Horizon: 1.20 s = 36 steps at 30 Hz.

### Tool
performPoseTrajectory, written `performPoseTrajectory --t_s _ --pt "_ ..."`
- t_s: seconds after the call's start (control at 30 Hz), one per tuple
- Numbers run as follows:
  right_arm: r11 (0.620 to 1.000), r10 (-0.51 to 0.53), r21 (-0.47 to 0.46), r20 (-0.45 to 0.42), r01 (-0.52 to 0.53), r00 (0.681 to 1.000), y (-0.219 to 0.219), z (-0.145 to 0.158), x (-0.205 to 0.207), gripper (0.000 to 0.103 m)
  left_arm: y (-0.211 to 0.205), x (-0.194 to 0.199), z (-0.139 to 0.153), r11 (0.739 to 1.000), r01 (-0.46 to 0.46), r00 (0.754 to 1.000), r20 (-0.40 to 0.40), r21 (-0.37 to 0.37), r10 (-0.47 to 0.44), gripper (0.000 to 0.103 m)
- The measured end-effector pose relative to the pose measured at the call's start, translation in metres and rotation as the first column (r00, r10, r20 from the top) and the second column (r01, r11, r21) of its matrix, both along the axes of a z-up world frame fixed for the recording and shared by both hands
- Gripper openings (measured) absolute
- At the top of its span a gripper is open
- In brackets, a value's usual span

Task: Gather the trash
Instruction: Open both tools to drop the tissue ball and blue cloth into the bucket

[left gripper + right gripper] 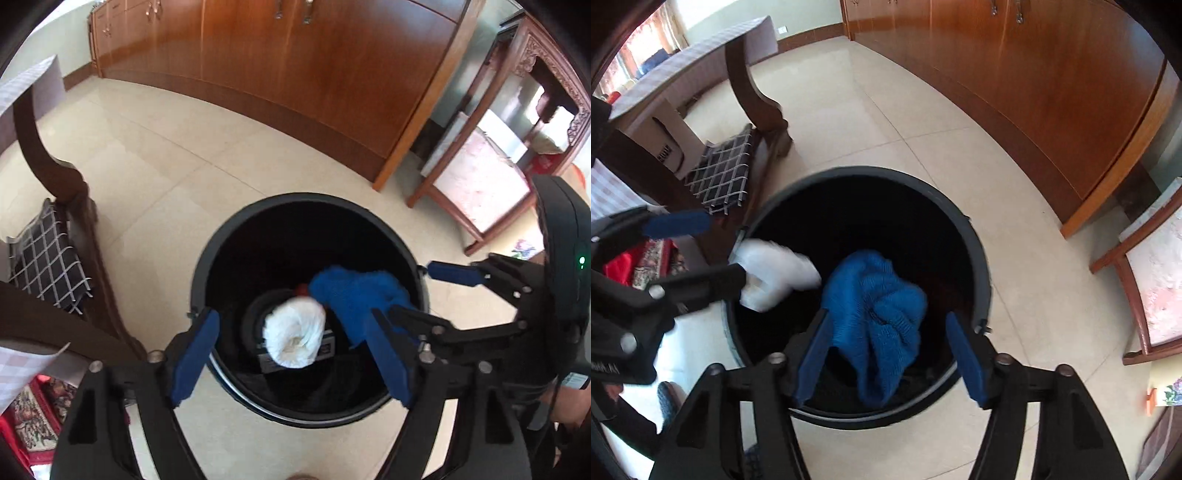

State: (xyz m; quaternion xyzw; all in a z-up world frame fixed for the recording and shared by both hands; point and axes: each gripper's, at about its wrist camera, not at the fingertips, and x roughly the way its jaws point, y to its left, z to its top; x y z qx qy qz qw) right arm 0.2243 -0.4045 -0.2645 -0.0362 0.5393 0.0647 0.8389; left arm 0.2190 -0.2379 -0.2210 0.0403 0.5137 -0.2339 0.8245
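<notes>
Left gripper (291, 356): nearest the lens, blue pads spread wide, nothing pinched, poised over the bin mouth.
Right gripper (890, 354): pads likewise spread; the cloth lies against the left pad, not squeezed between the two.
Bin (221, 258): round, black, standing on the pale tiled floor (155, 155), both grippers above its rim.
White wad (293, 334): crumpled, blurred, inside the bin's opening between the left gripper's pads, touching neither.
Blue cloth (879, 310): knitted, bunched, within the bin's opening, just beside the white wad.
Red item (302, 290): only a sliver shows deep in the bin; cannot tell what it is.
Surroundings: wooden cabinet (314, 66) behind the bin, chequered cushion (48, 254) to the left.
</notes>
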Motion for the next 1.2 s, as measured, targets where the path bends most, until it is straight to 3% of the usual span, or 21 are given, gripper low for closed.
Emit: performPoseTrajectory --t_s 0.03,0.1,0.13,0.23,0.4,0.7,0.93,1.2 --pt "1.0 -0.018 -0.01 0.001 0.018 1.0 -0.005 0.0 -0.001 0.077 0.002 -0.002 0.001 1.0 -0.018 1.0 0.008 0.019 0.018 0.086" --pt "0.999 -0.044 -0.017 0.009 0.045 0.999 -0.013 0.002 -0.005 0.1 0.007 -0.008 0.004 0.997 -0.055 0.998 0.033 0.053 0.053 0.1" --pt "0.998 -0.065 -0.019 0.008 0.065 0.998 -0.018 0.002 -0.006 0.103 0.01 -0.011 0.006 0.996 -0.065 0.997 0.046 0.064 0.062 0.101" --pt "0.993 -0.116 -0.029 0.054 0.117 0.992 -0.025 0.011 -0.01 0.103 0.016 -0.021 0.015 0.992 -0.082 0.995 0.07 0.096 0.076 0.103" --pt "0.987 -0.149 -0.047 0.126 0.156 0.981 -0.024 0.032 -0.022 0.103 0.026 -0.041 0.044 0.991 -0.102 0.989 0.119 0.089 0.091 0.103" --pt "0.98 -0.185 -0.019 0.25 0.196 0.95 -0.012 0.091 -0.046 0.103 0.05 -0.066 0.104 0.989 -0.146 0.964 0.227 0.014 0.139 0.103" --pt "0.975 -0.21 -0.008 0.318 0.224 0.925 0.023 0.129 -0.051 0.103 0.092 -0.068 0.13 0.98 -0.196 0.937 0.287 -0.045 0.2 0.103" --pt "0.983 -0.174 0.01 0.364 0.183 0.915 0.07 0.162 -0.052 0.103 0.134 -0.072 0.155 0.962 -0.261 0.899 0.346 -0.072 0.27 0.103"
